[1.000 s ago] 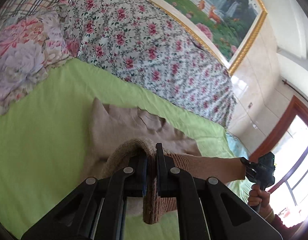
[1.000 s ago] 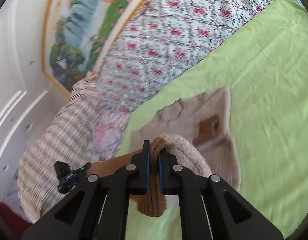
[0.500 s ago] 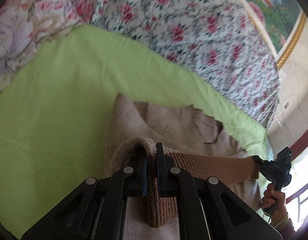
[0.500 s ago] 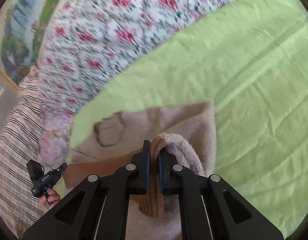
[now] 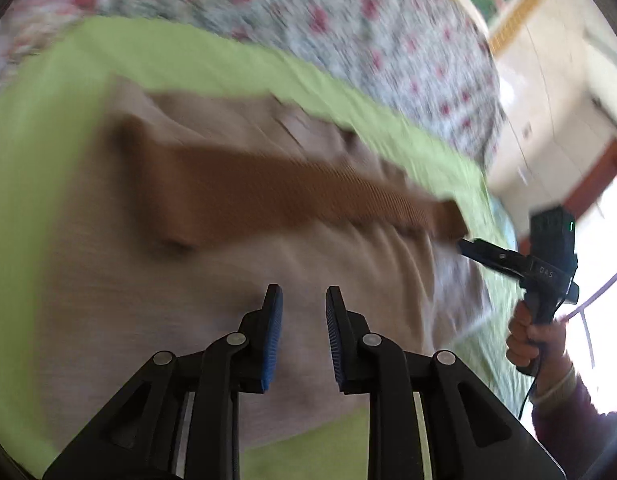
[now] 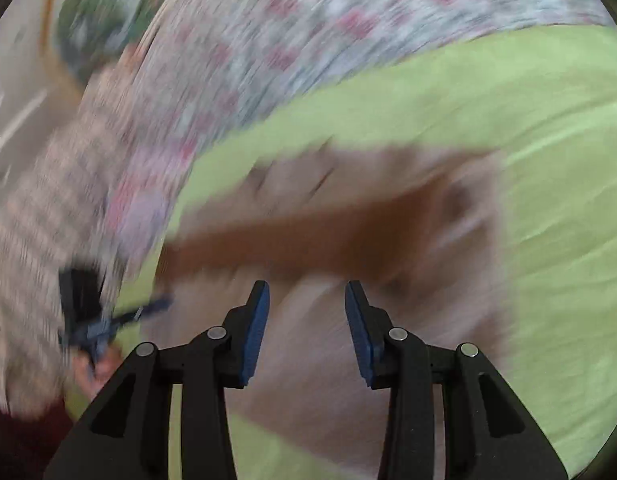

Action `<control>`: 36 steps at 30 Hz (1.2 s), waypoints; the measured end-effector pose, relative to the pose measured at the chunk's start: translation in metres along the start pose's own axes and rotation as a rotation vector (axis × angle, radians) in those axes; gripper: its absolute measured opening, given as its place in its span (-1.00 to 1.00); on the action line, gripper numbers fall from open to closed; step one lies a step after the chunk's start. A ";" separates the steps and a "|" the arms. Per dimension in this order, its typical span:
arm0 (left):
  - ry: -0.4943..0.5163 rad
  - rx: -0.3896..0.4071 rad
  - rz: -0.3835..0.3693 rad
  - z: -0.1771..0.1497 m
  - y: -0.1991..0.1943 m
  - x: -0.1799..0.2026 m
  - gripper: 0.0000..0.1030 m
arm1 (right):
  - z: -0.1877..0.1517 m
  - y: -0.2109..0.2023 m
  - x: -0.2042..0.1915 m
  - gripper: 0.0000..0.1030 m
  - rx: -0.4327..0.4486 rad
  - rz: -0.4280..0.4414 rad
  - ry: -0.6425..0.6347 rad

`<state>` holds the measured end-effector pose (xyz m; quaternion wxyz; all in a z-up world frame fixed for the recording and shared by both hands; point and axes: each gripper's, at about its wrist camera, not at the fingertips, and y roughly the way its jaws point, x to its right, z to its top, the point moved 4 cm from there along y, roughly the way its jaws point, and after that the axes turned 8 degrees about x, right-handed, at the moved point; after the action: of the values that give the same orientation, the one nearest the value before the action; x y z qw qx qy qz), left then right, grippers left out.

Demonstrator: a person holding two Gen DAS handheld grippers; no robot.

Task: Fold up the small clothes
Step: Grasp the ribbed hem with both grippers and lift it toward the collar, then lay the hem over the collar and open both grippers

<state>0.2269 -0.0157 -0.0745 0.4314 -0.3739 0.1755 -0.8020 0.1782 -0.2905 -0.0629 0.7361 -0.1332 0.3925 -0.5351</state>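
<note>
Both views are motion-blurred — the sweater's brown hem band runs across the bed; left gripper and right gripper opening, empty.

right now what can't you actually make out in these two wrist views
- Sweater: knit and neckline smeared by motion blur in both views; its near hem is hidden behind the left gripper, whose jaws are opening with nothing between them.
- Right gripper, also opening and empty: in the left view its fingertips blur into the brown band.
- Floral quilt: pattern blurred.
- Framed picture: blurred, cut by the edge.
</note>
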 end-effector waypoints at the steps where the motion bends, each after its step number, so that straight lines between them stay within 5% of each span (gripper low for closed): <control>1: 0.032 -0.035 0.039 0.000 0.015 0.002 -0.57 | -0.003 0.010 -0.004 -0.21 -0.039 -0.027 -0.046; 3: 0.057 -0.055 0.060 0.008 0.030 0.000 -0.58 | -0.003 0.030 -0.002 -0.21 -0.094 -0.116 -0.132; 6: 0.031 -0.029 0.080 0.045 0.039 -0.016 -0.58 | 0.030 0.034 0.022 -0.21 -0.042 -0.227 -0.132; 10: -0.014 0.055 0.236 0.098 0.033 -0.055 -0.37 | 0.080 0.014 0.073 -0.21 0.102 -0.355 0.029; 14: -0.104 0.114 0.275 0.115 0.013 -0.085 -0.26 | 0.085 -0.014 0.093 -0.21 0.180 -0.365 0.147; 20: -0.187 0.151 0.235 0.070 -0.034 -0.091 -0.26 | 0.043 -0.038 0.069 -0.21 0.181 -0.288 0.168; 29: -0.259 0.131 0.123 -0.038 -0.079 -0.044 -0.26 | -0.016 -0.055 0.029 -0.20 0.162 -0.217 0.202; 36: -0.321 0.126 0.108 -0.077 -0.092 -0.029 -0.09 | -0.045 -0.068 0.012 -0.07 0.169 -0.187 0.250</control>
<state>0.1273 0.0573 -0.0824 0.5190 -0.4592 0.0737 -0.7172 0.1006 -0.3175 -0.0561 0.6373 -0.0393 0.4205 -0.6446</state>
